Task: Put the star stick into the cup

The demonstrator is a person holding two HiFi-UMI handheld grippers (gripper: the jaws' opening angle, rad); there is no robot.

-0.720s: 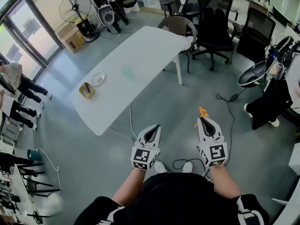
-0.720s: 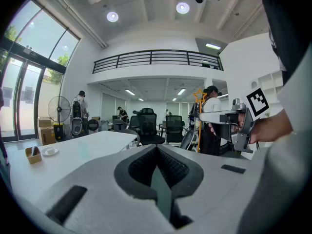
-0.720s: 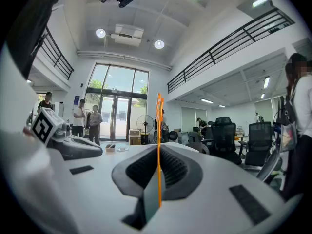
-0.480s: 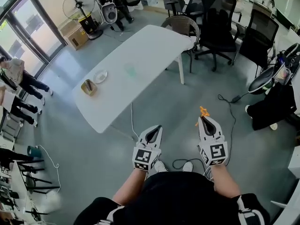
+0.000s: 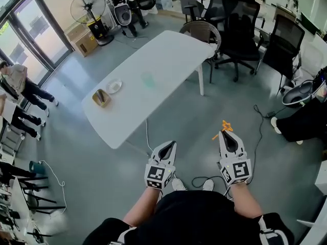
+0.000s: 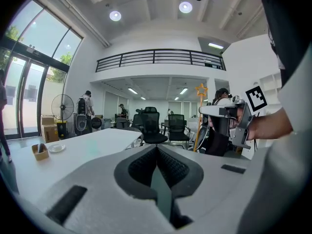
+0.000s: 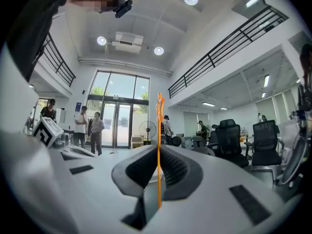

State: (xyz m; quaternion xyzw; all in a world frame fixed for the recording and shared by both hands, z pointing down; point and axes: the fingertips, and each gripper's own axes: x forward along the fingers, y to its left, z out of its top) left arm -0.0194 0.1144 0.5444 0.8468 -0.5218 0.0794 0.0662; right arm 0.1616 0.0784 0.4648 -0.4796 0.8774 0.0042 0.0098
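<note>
Star stick (image 7: 158,145) stands upright, star topmost, clamped in the right gripper (image 5: 227,135). The left gripper (image 5: 170,145) is closed and empty. The pale cup (image 5: 148,79) on the table (image 5: 168,55) is barely discernible.

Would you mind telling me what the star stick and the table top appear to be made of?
Star stick: probably plastic; it is a thin, evenly bright orange rod with a moulded-looking star tip. Table top: likely laminate or plastic, smooth matte white with no grain, though it is too far away to be sure.
</note>
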